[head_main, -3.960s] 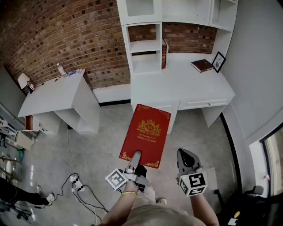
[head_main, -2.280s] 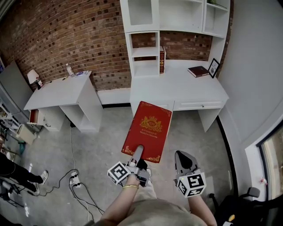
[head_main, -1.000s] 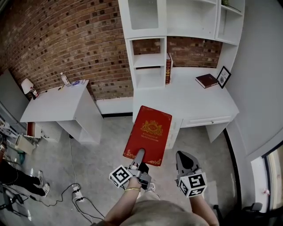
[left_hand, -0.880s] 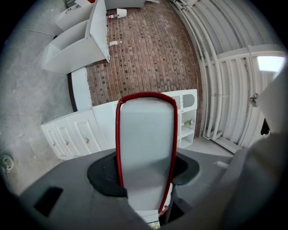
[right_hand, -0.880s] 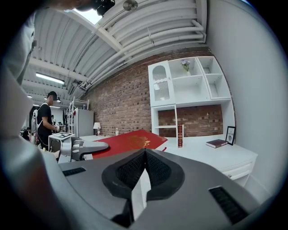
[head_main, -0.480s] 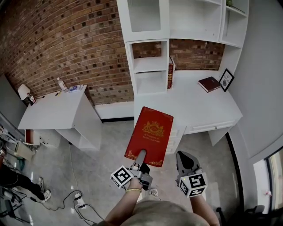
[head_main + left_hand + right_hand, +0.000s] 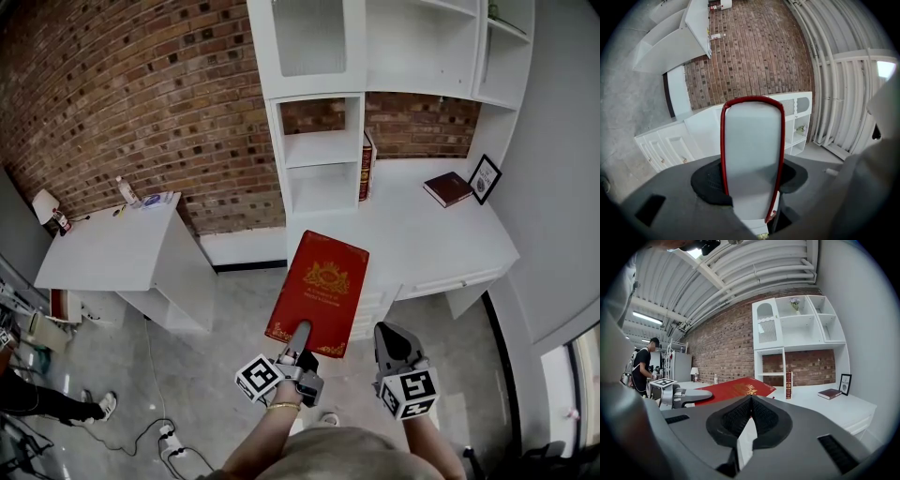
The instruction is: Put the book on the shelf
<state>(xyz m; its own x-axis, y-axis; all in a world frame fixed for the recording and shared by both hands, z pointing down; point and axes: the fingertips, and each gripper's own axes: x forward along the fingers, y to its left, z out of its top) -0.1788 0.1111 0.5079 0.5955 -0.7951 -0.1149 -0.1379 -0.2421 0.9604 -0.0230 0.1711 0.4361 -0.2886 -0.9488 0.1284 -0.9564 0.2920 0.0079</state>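
Observation:
A large red book (image 7: pixel 319 289) with a gold crest lies flat in the air, and my left gripper (image 7: pixel 302 334) is shut on its near edge. In the left gripper view the book's white page block (image 7: pixel 752 154) stands between the jaws. My right gripper (image 7: pixel 393 339) hovers to the book's right, shut with nothing in it. The right gripper view shows its jaws (image 7: pixel 750 405) meeting, with the red book (image 7: pixel 736 389) and the left gripper (image 7: pixel 682 396) to the left. Ahead stands the white shelf unit (image 7: pixel 323 141) on a white desk (image 7: pixel 422 239); the book's far end overlaps the desk's front edge.
An upright red book (image 7: pixel 366 166) leans against the shelf unit. A dark book (image 7: pixel 447 187) and a picture frame (image 7: pixel 485 178) sit at the desk's right. A second white table (image 7: pixel 103 248) stands at the left by the brick wall. A person (image 7: pixel 642 366) stands far left.
Both grippers and the held book have come closer to the desk and shelf unit. The book's far end now reaches over the desk front. The grip has not changed.

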